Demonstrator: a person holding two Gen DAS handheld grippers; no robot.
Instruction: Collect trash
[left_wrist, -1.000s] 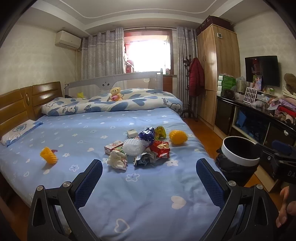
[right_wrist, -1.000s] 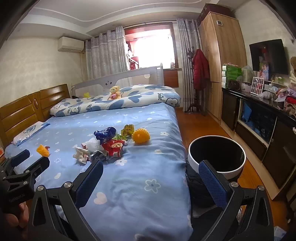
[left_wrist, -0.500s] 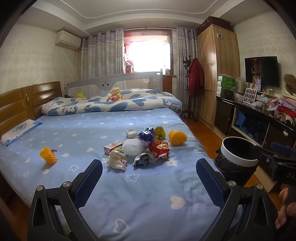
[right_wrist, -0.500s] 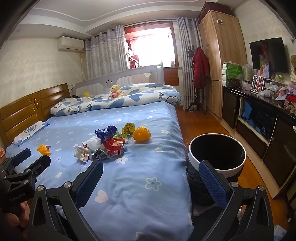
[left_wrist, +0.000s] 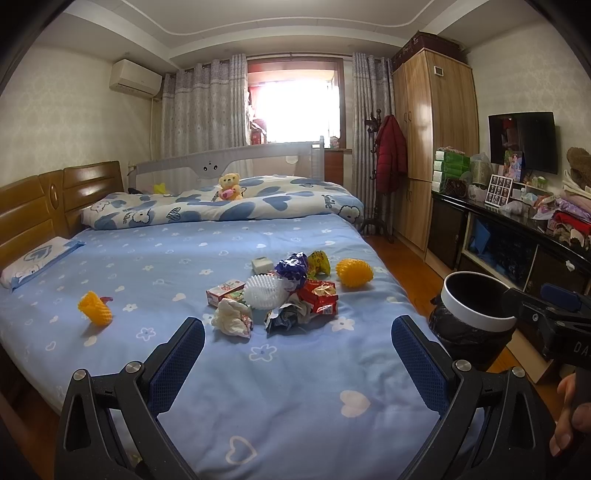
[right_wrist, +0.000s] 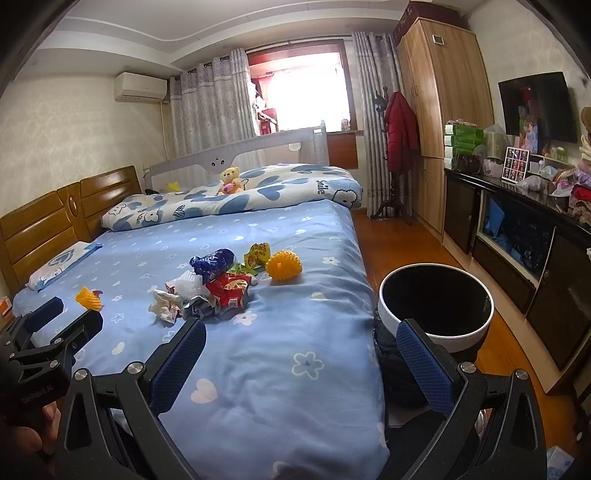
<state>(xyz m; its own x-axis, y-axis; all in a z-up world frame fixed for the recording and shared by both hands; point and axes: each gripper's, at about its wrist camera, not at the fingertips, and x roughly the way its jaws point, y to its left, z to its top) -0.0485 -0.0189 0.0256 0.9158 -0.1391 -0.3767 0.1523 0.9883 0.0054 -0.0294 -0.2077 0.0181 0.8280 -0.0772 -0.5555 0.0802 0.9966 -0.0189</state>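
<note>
Left wrist view shows the left gripper (left_wrist: 297, 343) spread wide with nothing between its blue pads (left_wrist: 417, 358), held above the foot end of the bed (left_wrist: 295, 424). Right wrist view shows the right gripper (right_wrist: 301, 349) just as wide and empty, over the bed's corner beside the bin (right_wrist: 436, 334).

Taking the bed as the landmark: the trash pile (left_wrist: 280, 295) lies on the blue sheet around its middle, ahead of both grippers and well apart from them. In it are a red wrapper (left_wrist: 319, 301), a dark blue wrapper (left_wrist: 291, 267), a crumpled tissue (left_wrist: 232, 319) and a small carton (left_wrist: 225, 291). A spiky yellow ball (left_wrist: 354, 272) sits just beside the pile, toward the bin side. A yellow foam net (left_wrist: 94, 313) lies alone toward the headboard side. The white-rimmed bin, lined in black, stands on the wooden floor against the bed's side.
</note>
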